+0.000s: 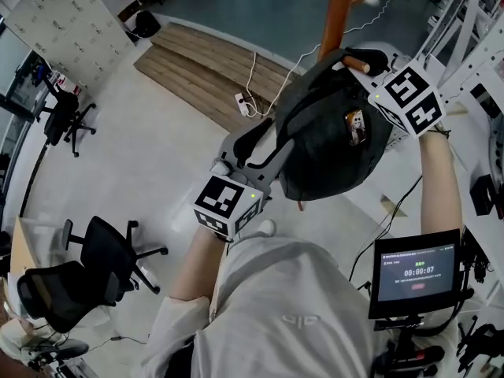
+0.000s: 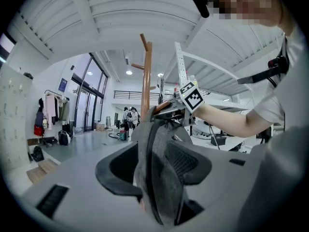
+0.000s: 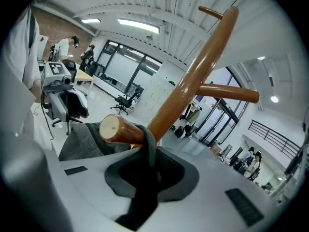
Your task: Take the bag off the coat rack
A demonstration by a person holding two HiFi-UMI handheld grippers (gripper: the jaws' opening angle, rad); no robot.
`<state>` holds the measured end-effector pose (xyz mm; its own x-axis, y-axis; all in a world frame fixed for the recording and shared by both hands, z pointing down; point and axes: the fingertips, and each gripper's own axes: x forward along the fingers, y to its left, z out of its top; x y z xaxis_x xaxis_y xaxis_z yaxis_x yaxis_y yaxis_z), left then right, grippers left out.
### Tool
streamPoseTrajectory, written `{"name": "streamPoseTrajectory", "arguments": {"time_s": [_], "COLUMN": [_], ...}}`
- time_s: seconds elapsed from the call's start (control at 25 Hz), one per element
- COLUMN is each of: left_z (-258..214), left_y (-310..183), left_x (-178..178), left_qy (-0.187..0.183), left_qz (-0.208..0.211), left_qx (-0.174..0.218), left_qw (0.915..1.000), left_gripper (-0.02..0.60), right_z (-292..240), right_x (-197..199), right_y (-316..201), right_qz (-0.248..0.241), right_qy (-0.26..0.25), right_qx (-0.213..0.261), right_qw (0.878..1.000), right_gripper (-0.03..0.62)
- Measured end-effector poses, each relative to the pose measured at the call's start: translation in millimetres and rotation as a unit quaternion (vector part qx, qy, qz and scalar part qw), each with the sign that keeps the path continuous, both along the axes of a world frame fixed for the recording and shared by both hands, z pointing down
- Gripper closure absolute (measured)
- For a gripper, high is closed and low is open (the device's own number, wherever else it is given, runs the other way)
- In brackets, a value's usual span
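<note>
A dark grey bag (image 1: 331, 136) hangs from a wooden peg (image 1: 356, 64) of the brown coat rack (image 1: 337, 14). My left gripper (image 1: 272, 152) reaches in from the lower left and is shut on the bag's side; in the left gripper view the grey fabric (image 2: 159, 178) is pinched between its jaws. My right gripper (image 1: 364, 60) is at the peg from the right. In the right gripper view the bag's strap (image 3: 149, 153) loops over the peg (image 3: 120, 128), and the jaws are closed on the strap just below it.
Two black office chairs (image 1: 102, 258) (image 1: 67, 116) stand on the floor at the left. A wooden platform (image 1: 213, 65) with a white power strip (image 1: 244, 101) lies behind the rack. A small screen (image 1: 416, 272) and white frames (image 1: 472, 30) are at the right.
</note>
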<state>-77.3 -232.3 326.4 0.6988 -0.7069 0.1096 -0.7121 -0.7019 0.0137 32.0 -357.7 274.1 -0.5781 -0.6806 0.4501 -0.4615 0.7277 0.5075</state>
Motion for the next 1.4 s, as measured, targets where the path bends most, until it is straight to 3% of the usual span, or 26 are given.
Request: {"name": "streamPoseTrajectory", "arguments": {"time_s": [0.2, 0.44, 0.64, 0.8, 1.04, 1.2, 1.4], "left_z": [-38, -62, -64, -50, -43, -37, -37], "left_y": [-24, -71, -89, -105, -112, -110, -112], "left_x": [16, 47, 74, 76, 80, 84, 86], "left_qy": [-0.060, -0.158, -0.204, -0.244, -0.252, -0.258, -0.247], "left_qz": [0.010, 0.003, 0.011, -0.028, -0.027, -0.009, -0.014], "left_qx": [0.041, 0.068, 0.060, 0.052, 0.042, 0.036, 0.038], "left_qw": [0.9973, 0.9851, 0.9771, 0.9679, 0.9665, 0.9655, 0.9682], "left_gripper": [0.390, 0.390, 0.390, 0.391, 0.397, 0.485, 0.505], "right_z": [1, 3, 1, 2, 5, 6, 5], "right_x": [-2, -2, -4, -4, 0, -2, 0], "right_y": [2, 2, 2, 3, 3, 1, 0], "right_qz": [-0.005, -0.002, -0.006, -0.004, 0.009, 0.012, 0.019], "right_qy": [-0.008, -0.017, -0.020, -0.022, -0.024, -0.022, -0.030], "right_qx": [-0.005, -0.010, -0.013, -0.011, -0.005, -0.006, -0.005], "right_qw": [1.000, 1.000, 1.000, 1.000, 1.000, 1.000, 0.999], "right_gripper": [0.546, 0.546, 0.546, 0.546, 0.546, 0.546, 0.546]}}
